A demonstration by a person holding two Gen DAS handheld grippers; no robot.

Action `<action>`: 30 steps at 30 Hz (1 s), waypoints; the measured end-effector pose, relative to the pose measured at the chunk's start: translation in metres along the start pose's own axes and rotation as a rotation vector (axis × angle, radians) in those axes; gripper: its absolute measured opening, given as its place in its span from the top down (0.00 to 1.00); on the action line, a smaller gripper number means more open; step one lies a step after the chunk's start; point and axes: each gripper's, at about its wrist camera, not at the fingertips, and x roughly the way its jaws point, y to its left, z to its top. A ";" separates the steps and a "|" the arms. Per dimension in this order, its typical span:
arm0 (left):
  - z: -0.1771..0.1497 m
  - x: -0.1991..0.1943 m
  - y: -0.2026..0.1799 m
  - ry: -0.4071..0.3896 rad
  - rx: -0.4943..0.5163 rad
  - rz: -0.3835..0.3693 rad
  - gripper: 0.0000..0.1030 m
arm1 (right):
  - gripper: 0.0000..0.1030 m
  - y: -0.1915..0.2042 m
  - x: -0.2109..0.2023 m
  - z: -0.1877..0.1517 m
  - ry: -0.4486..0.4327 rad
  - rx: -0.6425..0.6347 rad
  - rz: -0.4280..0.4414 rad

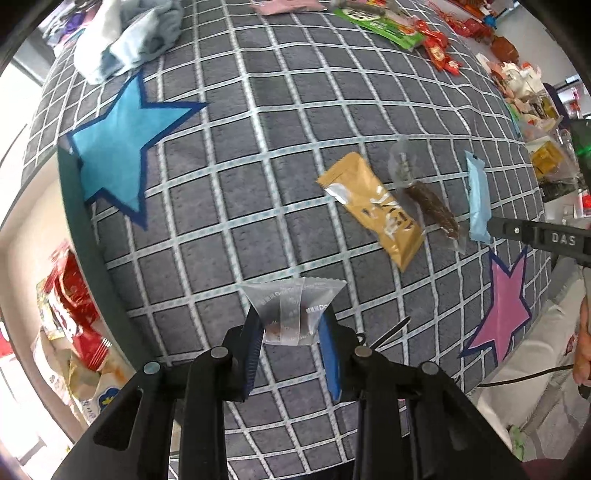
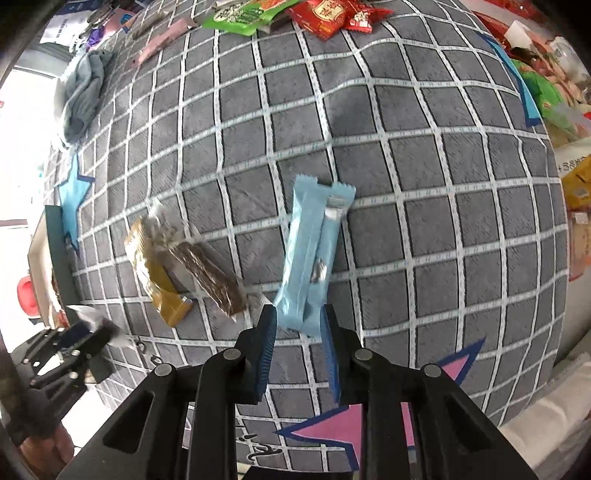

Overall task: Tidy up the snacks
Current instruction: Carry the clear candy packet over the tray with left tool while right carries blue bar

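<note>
Lining up snacks mid-bench: left claw (image 1: 291, 328) pinching clear candy wrapper (image 1: 291, 310), right claw (image 2: 299, 321) pinching blue bar (image 2: 310, 254) beside gold packet (image 2: 155, 273).

left gripper (image 1: 291, 332) clamping clear packet (image 1: 290, 314) (translucent), gridded cloth (image 1: 240, 166)

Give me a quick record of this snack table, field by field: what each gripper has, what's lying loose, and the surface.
left gripper: shut on clear wrapped candy
right gripper: shut on light blue bar
loose on cloth: tan packet, clear pouch with brown stick, side by side
surface: grey grid cloth with blue star and pink star
far edge: green packet, red packets, blue towel
</note>
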 end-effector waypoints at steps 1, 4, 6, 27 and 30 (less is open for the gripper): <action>0.000 -0.001 0.003 0.000 -0.003 0.000 0.68 | 0.74 -0.001 0.002 -0.002 -0.002 0.011 -0.017; -0.002 -0.006 0.009 -0.009 -0.002 0.002 0.68 | 0.73 -0.008 0.010 -0.002 0.025 0.113 -0.018; -0.005 -0.010 0.014 -0.014 0.001 0.005 0.68 | 0.47 -0.013 0.012 0.001 0.023 0.151 -0.013; -0.027 -0.071 0.086 -0.084 -0.043 0.052 0.68 | 0.75 0.078 -0.009 0.006 -0.035 0.031 -0.015; -0.030 -0.079 0.094 -0.099 -0.052 0.050 0.68 | 0.75 0.098 -0.026 0.004 -0.051 0.026 0.024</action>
